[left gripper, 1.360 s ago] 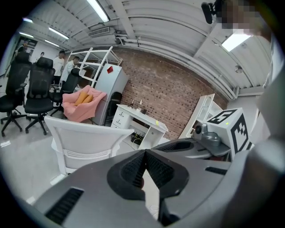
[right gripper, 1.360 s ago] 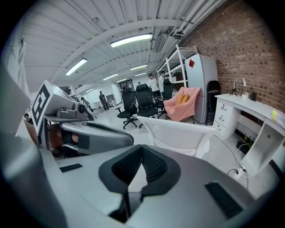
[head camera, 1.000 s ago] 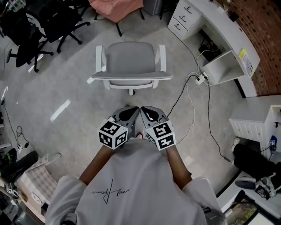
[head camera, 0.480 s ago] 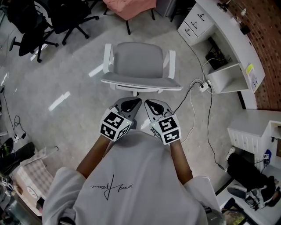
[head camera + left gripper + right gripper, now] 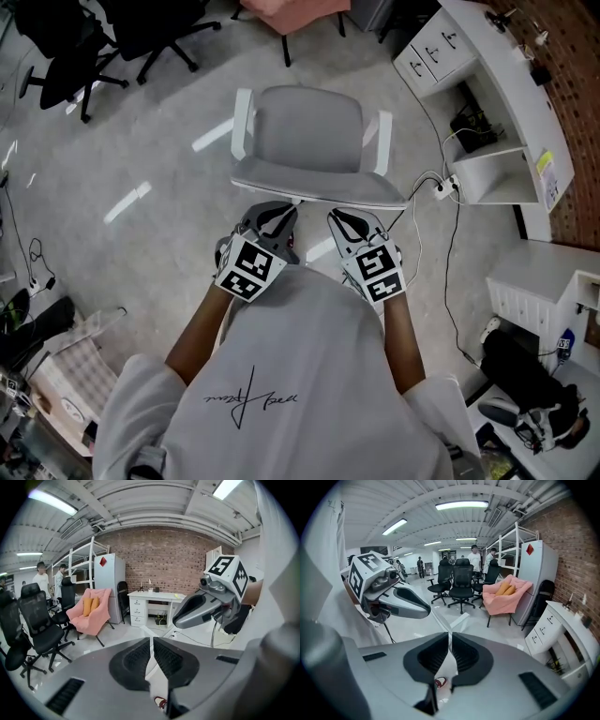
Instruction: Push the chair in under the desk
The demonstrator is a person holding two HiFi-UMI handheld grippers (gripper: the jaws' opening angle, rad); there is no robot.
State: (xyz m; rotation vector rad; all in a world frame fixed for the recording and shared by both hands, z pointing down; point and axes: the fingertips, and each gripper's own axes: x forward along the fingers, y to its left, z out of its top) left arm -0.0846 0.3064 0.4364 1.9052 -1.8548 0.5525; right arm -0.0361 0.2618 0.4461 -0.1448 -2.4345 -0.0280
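I have the left gripper and right gripper with jaws closed on nothing, just behind the grey chair, standing on open floor apart from the white surface at right, whose open bay holds dark gear I cannot make out.

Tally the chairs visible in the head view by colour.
Grey-and-white chair: 1
Black office chairs: 2
Pink chair: 1
Total: 4
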